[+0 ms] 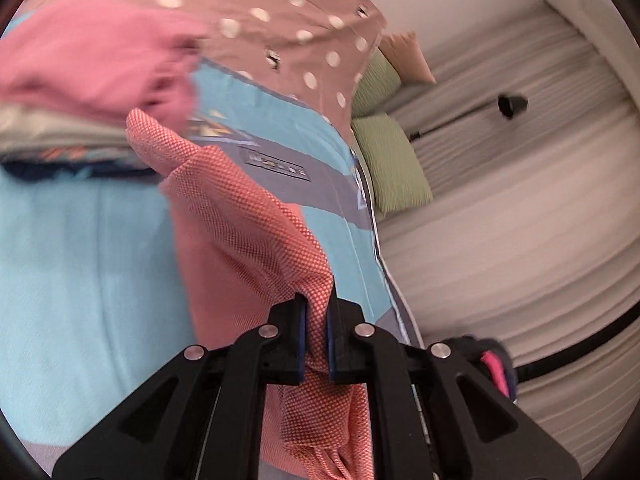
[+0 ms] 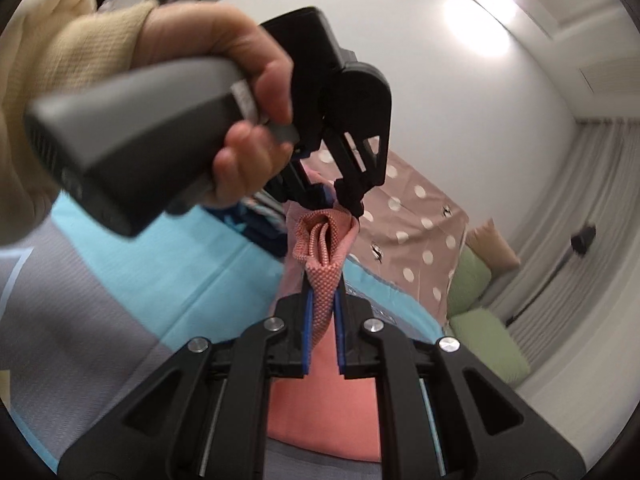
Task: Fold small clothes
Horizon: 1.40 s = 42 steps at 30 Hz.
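Between the pads of the left gripper a bunched edge of the coral garment is pinched, its jaws pressed nearly together with only the woven cloth between them; the rest of the garment trails away ahead of the gripper, above the blue and grey bed cover. From the right wrist view, the right gripper nips another part of the same garment just as tightly, and the cloth rises from it to the left gripper, which hangs just ahead and above, carried by the person's hand in a cream sleeve.

Both corners look lifted clear of the bed, so the step in hand seems to be raising and spreading the garment before laying it flat. To do that well, draw the two grippers apart until the edge between them runs straight, since it now sags in a rolled fold. Keep both at one height, let the hanging cloth settle, then lower it smoothly onto bare bed cover, away from the pink clothes pile beyond the left gripper.
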Motion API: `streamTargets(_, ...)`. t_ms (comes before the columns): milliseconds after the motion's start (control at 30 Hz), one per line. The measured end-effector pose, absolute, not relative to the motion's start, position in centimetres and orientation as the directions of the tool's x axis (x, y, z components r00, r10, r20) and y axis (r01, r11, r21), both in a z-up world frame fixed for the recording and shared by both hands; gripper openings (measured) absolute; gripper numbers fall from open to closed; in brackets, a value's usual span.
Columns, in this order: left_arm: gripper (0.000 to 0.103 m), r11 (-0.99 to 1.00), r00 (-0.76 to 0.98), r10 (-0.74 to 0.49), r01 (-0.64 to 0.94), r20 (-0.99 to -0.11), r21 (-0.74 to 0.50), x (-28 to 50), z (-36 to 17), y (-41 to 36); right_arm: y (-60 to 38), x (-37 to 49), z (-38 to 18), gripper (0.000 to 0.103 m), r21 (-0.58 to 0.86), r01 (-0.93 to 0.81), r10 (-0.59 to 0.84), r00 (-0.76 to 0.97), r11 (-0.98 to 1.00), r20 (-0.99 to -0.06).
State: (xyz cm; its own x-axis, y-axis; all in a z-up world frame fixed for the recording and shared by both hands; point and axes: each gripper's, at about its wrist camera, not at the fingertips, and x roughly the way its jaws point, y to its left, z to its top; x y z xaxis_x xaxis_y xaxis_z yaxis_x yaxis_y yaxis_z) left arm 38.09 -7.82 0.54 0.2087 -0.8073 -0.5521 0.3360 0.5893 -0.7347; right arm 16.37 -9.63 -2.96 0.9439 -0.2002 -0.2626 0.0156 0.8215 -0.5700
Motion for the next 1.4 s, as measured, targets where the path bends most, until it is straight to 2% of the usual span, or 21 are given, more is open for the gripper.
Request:
streamTargets(267, 0.007, 0.604, 0.119, -0.785, 0.363, -0.608, -0.709, 39.7, -1.8, -16.2, -18.0, 17.5, -3.3, 0.009, -0.423, 0.125, -0.285, 0.897, 0.897, -0.339)
streamTargets(467, 0.006, 0.599, 0.066, -0.786, 0.323, -0.615, -0.732, 41.4, -5.7, -20.6, -23.9, 18.9, -6.5, 0.009, -0.362, 0.183, -0.342, 0.828, 0.914, -0.445)
streamTargets(567, 0.001, 0.588, 0.028, -0.792, 0.306, -0.610, -0.749, 41.8, -7.4, -22.6, -26.5, 19.8, -8.8, 0.009, -0.275, 0.175, -0.303, 0.783, 0.945, -0.544)
streamTargets(667, 0.001, 0.590, -0.014, -0.783, 0.303, -0.622, -0.749, 41.4, -8.8, -23.7, -29.1, 20.1, -10.6, 0.009, -0.135, 0.179, -0.224, 0.735, 0.975, -0.640)
streamTargets(767, 0.002, 0.575, -0.042, -0.793, 0.280, -0.608, -0.769, 41.4, -9.7, -23.8, -30.8, 19.7, -11.0, 0.009, 0.008, 0.201, -0.145, 0.731, 0.979, -0.667)
streamTargets(833, 0.004, 0.545, -0.053, -0.814, 0.273, -0.578, -0.793, 41.5, -9.5, -23.1, -31.9, 19.3, -10.4, 0.009, 0.093, 0.214, -0.099, 0.740, 0.972, -0.665)
streamTargets(1000, 0.030, 0.554, 0.063, -0.815, 0.376, -0.576, -0.743, 40.7, -5.9, -18.8, -32.8, 18.3, -9.5, 0.009, 0.184, 0.212, -0.046, 0.765, 0.960, -0.643)
streamTargets(1100, 0.040, 0.576, 0.148, -0.807, 0.412, -0.572, -0.706, 39.9, -3.9, -15.6, -33.0, 17.9, -9.1, 0.009, 0.235, 0.218, -0.018, 0.769, 0.947, -0.639)
streamTargets(1233, 0.043, 0.598, 0.200, -0.797, 0.394, -0.570, -0.698, 39.5, -3.8, -12.1, -33.4, 17.4, -9.2, 0.009, 0.275, 0.240, -0.008, 0.767, 0.931, -0.641)
streamTargets(1400, 0.043, 0.630, 0.176, -0.772, 0.331, -0.610, -0.702, 39.5, -6.7, -10.7, -34.0, 17.4, -10.5, 0.009, 0.301, 0.273, 0.002, 0.737, 0.914, -0.675)
